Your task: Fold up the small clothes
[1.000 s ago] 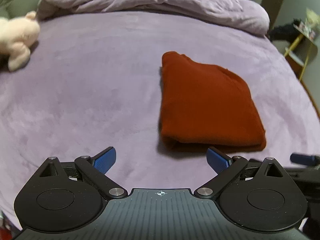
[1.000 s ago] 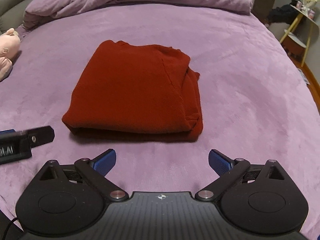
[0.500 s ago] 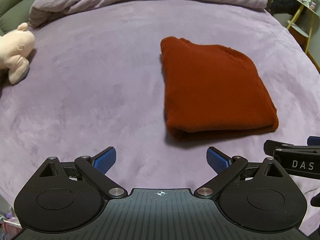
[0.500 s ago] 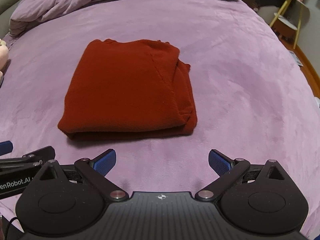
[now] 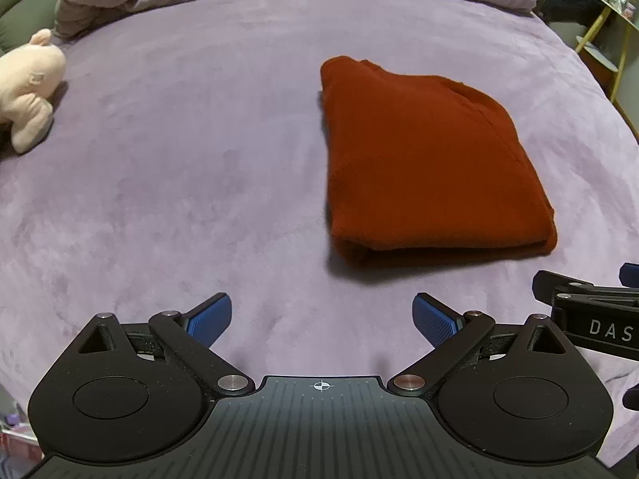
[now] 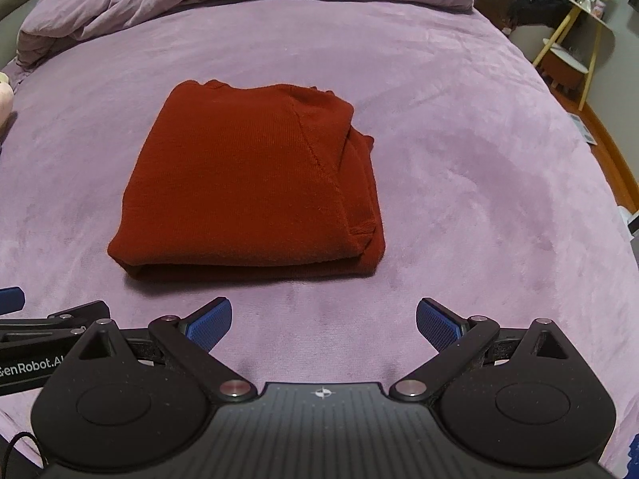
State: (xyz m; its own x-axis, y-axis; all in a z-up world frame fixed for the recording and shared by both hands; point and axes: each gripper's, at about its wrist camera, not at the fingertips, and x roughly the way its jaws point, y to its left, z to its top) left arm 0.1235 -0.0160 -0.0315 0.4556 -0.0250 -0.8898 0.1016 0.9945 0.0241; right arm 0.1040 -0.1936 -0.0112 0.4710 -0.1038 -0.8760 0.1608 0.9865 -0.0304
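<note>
Fingers of left gripper and right gripper spread wide, empty | folded red garment lies mid-bed, just beyond both | purple bed | plush toy near left edge

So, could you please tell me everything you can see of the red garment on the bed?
The red garment is a rust-red knit, folded into a compact, roughly rectangular bundle of several layers. A rounded fold faces the cameras; a seam runs diagonally across the top, and looser layered edges show on its right side. It lies flat on the purple bedspread, which alone touches it. Both the left gripper and the right gripper are open, short of it.
</note>
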